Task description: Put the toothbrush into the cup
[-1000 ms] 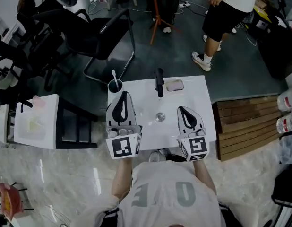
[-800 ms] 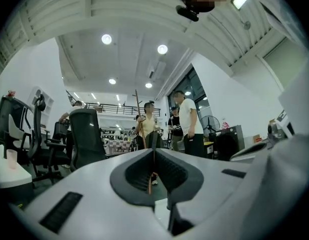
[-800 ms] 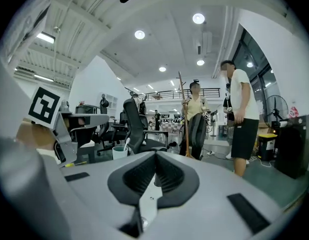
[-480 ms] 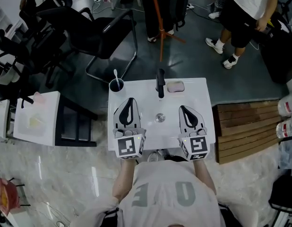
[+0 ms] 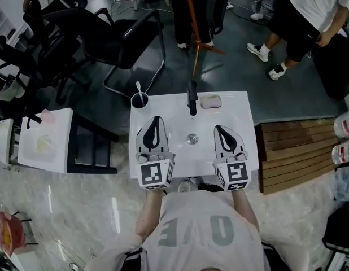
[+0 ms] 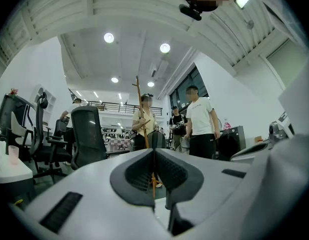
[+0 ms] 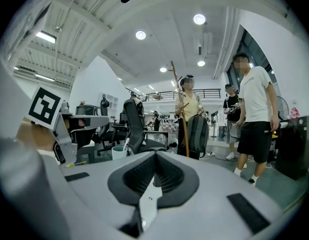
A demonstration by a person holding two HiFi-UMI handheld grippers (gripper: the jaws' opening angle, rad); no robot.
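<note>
Two grippers hover over the near half of the white washbasin, the left gripper and the right gripper, each with its jaws pressed together on nothing. Between them sits one drain, nearer than the one black faucet. Just right of the faucet lies one soap dish. Left of the faucet, one cup holds the one white toothbrush.

White tabletop, black tap, pinkish soap. The cup looks dark, I think; its toothbrush is white. The left tool and right tool are pale grey with black pads and black-and-white square markers.
</note>
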